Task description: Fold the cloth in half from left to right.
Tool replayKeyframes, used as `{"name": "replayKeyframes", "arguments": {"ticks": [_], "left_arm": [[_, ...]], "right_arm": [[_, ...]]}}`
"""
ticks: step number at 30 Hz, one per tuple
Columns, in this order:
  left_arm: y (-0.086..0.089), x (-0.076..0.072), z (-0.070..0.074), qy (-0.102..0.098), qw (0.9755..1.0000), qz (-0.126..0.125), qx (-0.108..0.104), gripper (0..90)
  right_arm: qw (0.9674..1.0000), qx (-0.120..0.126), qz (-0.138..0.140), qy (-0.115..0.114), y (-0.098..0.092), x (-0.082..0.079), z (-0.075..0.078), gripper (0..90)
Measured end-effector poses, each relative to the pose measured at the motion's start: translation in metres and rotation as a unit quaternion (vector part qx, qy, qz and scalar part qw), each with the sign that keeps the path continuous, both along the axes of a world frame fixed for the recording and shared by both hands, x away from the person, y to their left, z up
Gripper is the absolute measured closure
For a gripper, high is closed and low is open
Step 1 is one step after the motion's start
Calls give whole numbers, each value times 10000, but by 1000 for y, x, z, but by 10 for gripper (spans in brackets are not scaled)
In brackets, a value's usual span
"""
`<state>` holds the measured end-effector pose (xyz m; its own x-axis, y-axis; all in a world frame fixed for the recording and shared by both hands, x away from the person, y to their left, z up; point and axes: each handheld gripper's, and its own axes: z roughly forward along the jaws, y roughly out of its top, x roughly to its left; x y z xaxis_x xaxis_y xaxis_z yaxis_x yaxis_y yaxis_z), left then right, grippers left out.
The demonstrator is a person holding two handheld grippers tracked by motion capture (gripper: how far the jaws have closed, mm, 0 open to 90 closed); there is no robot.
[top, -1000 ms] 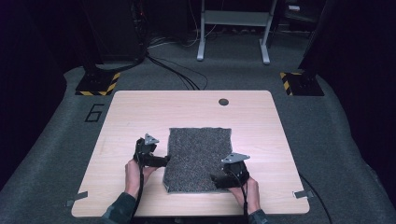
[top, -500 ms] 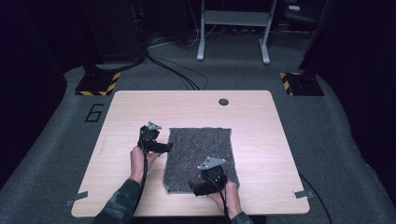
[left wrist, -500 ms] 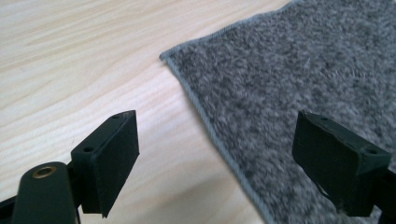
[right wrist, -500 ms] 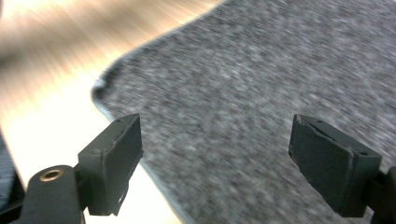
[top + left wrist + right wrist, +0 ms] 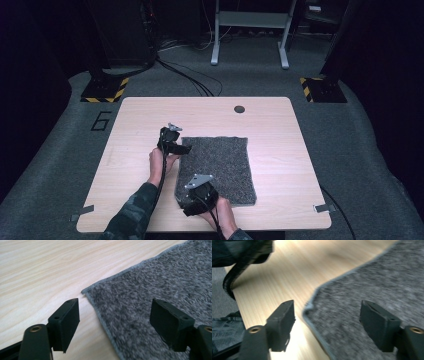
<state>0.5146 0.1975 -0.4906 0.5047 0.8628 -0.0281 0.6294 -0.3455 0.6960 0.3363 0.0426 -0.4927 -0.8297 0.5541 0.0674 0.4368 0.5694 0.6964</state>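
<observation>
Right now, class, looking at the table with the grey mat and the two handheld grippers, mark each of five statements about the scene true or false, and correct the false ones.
1. The grey mat lies flat on the wooden table. True.
2. The left gripper is clamped on a corner of the mat. False: its jaws have been closing but stand open, one on each side of the mat's edge.
3. The right gripper is at the mat's near left corner. True.
4. A red cup stands on the mat. False: nothing lies on it.
5. A small dark round spot marks the table's far side. True.
</observation>
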Motion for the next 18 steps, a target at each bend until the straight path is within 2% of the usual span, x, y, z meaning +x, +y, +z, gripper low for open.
{"name": "replayKeyframes", "arguments": {"ticks": [1, 8, 9, 10, 11, 12, 13, 15, 16, 18], "left_arm": [[-1, 2, -1, 30, 10000, 1, -5, 268], [-5, 13, -10, 143, 9999, 57, -59, 439], [-5, 13, -12, 154, 9998, 77, -118, 467], [-5, 14, -13, 183, 9997, 119, -125, 489], [-5, 15, -14, 205, 9996, 106, -130, 508], [-5, 16, -16, 209, 9997, 87, -132, 535], [-4, 16, -16, 234, 9997, 67, -100, 549], [-5, 17, -18, 213, 9996, 92, -180, 588], [-5, 17, -19, 249, 9995, 78, -162, 601], [-5, 17, -20, 248, 9995, 119, -148, 633]], "right_arm": [[10000, -32, 6, -56, 4, -1, -3, 327], [9997, -249, 45, -14, 23, 0, -14, 485], [9997, -221, 68, -84, 24, 1, -17, 512], [9998, -194, -41, -86, 27, 1, -19, 536], [9995, -304, 39, -19, 26, 2, -19, 563], [9997, -238, -45, -20, 27, 1, -21, 586], [9994, -350, 33, -25, 26, 3, -21, 605], [9997, -211, -126, -91, 28, 2, -23, 643], [9995, -271, -43, -123, 26, 3, -23, 669], [9994, -295, -126, -98, 27, 2, -22, 707]]}}
